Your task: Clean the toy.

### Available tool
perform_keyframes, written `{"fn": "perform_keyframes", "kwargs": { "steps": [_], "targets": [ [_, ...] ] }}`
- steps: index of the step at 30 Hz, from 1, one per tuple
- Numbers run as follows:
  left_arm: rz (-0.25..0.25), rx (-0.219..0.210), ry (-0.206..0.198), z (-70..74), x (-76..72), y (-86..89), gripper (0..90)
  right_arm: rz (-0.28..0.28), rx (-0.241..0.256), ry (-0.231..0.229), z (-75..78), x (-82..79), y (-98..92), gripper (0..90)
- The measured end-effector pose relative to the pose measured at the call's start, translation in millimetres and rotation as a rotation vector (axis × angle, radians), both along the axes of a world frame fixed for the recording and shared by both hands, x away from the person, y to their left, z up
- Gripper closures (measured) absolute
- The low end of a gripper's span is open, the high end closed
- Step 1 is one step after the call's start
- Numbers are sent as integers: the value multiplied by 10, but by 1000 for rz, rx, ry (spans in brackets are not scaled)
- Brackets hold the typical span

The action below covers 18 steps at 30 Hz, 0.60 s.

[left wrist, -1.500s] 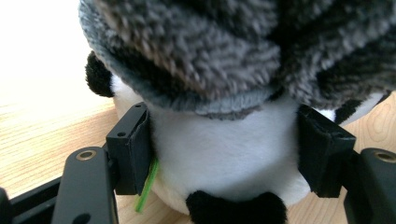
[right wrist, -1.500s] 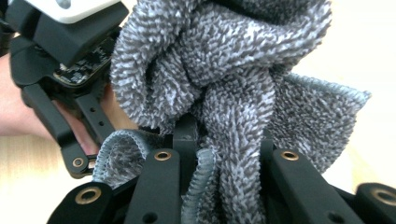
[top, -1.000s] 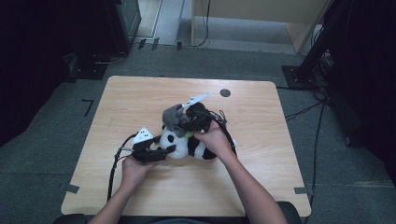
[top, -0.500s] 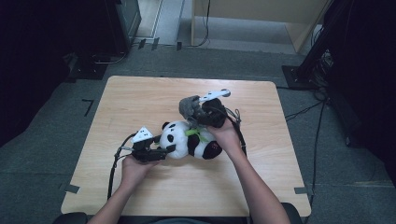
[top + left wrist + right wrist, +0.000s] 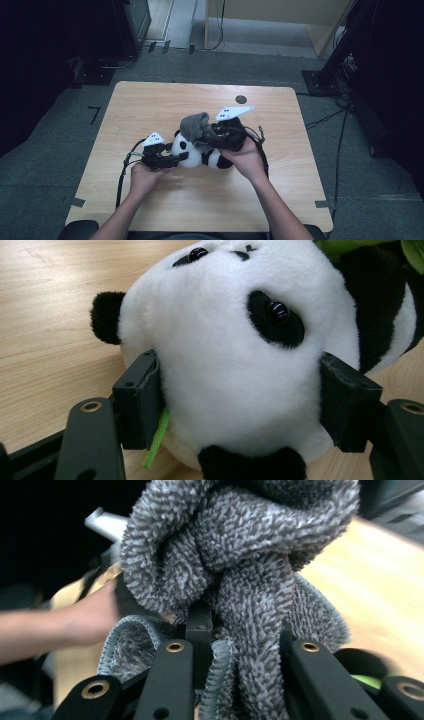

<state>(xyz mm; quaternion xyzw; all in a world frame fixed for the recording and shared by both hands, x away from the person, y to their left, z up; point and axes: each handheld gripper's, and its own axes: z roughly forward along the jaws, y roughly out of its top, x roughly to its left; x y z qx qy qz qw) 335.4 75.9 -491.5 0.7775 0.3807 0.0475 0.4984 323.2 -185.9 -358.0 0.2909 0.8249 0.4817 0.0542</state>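
Wooden table (image 5: 150, 105), pale grain, set on grey carpet with dark equipment stands and cables around its far corners. Near edge: two forearms entering, bare tabletop beneath them. Left gripper (image 5: 172, 160) — jaws spread wide and pressed against both sides of the plush panda (image 5: 192, 150), clamping its white head; a green strand (image 5: 156, 436) shows at one jaw in the left gripper view. Panda lies on its side at table centre. Right gripper (image 5: 212, 136) — jaws pinched on a bunched grey towel (image 5: 196, 127), held just above the panda's body. Beyond: small dark round mark (image 5: 241, 99) near the far edge; open wood left, right and behind.
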Motion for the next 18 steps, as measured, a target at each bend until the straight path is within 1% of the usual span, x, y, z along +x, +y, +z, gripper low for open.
{"fn": "perform_keyframes", "kwargs": {
  "steps": [2,4,5,6,7,8,9,12,14,17,18],
  "targets": [
    [-1,-3,0,-3,10,1,293,40,-33,23,-100,-37,114,739],
    [0,-3,2,0,15,-2,293,67,-91,63,-277,-3,195,738],
    [-2,-1,3,2,14,-4,294,60,-131,86,-381,28,222,738],
    [-6,12,0,1,12,-11,298,48,-182,110,-484,60,239,738],
    [-7,23,-11,1,5,-21,303,42,-211,113,-565,87,237,738],
    [-4,15,-6,1,8,-21,304,55,-188,118,-590,112,202,738],
    [0,7,3,1,14,-20,306,52,-185,119,-576,123,182,738],
    [2,0,6,-5,20,-21,311,40,-218,66,-506,132,127,738],
    [2,4,4,-3,17,-23,311,38,-208,67,-500,150,95,738],
    [1,12,2,1,12,-25,311,28,-207,51,-476,165,47,738],
    [1,13,3,2,12,-25,311,16,-207,43,-459,168,25,738]
  ]
}}
